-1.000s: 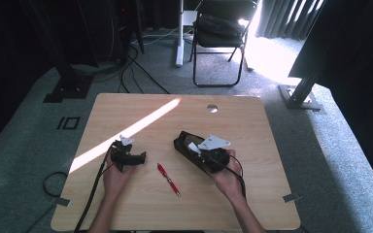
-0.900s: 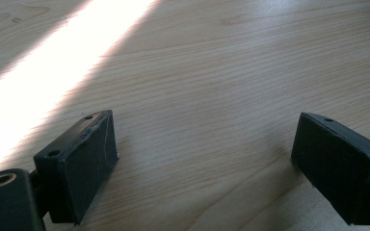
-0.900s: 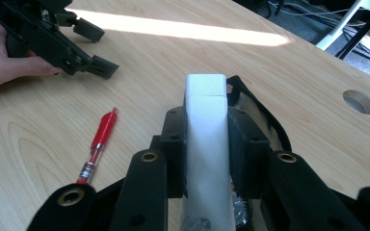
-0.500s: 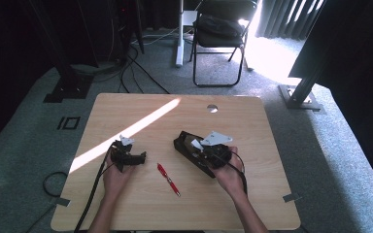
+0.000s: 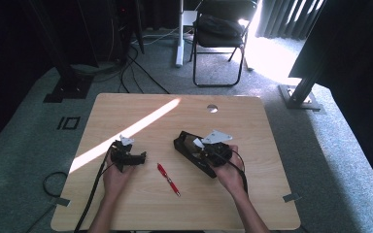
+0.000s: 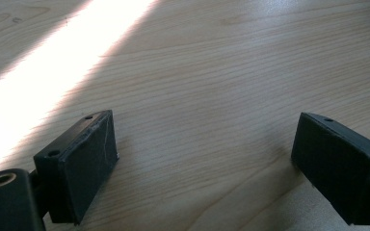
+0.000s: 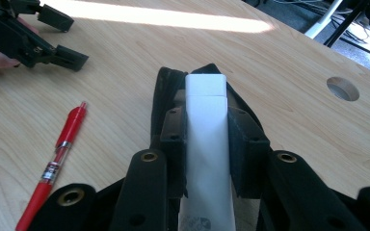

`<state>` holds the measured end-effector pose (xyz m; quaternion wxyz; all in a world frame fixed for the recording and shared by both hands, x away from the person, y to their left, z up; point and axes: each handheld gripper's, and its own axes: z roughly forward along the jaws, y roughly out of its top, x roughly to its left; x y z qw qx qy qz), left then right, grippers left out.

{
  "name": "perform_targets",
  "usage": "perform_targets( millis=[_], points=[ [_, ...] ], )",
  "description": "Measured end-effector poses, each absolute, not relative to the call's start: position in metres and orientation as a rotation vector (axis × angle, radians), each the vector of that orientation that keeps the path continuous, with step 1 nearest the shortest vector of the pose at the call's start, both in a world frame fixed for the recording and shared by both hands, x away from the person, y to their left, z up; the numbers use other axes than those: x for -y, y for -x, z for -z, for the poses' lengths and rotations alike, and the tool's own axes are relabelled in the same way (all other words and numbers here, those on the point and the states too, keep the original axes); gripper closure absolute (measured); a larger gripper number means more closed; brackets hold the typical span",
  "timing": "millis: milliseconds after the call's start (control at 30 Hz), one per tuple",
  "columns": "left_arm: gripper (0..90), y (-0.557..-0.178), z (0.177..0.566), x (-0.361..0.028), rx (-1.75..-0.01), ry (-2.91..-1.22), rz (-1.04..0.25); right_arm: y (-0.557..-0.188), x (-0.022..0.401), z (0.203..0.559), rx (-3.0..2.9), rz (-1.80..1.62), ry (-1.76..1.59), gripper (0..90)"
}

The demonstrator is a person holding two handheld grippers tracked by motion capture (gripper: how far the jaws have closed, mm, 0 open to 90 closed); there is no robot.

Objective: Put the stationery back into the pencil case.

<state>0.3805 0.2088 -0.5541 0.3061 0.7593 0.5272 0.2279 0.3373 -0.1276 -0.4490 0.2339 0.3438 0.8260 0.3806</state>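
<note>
In the high view the left gripper (image 5: pixel 138 158) rests on the wooden counter (image 5: pixel 252 121) at the left with a red pen (image 5: pixel 168 179) just to its right, while the right gripper (image 5: pixel 200 145) sits over an open black case (image 5: pixel 183 141) near the middle. The left gripper view has its jaws released, wide apart over bare wood beside a sunlit stripe (image 6: pixel 53 57). In the right gripper view the jaws are clenched on a white tube (image 7: pixel 206 144), held over the black case, with the red pen at the near left.
</note>
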Motion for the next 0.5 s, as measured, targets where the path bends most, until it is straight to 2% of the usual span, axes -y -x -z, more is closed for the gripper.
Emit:
perform_targets(
  millis=[500],
  points=[
    [8.9, -0.3805, 0.5541, -0.2088, -1.395, -2.009, -0.603, -0.3477, 0.1336, 0.4558, -2.263, -1.044, -0.972, 71.2]
  ],
)
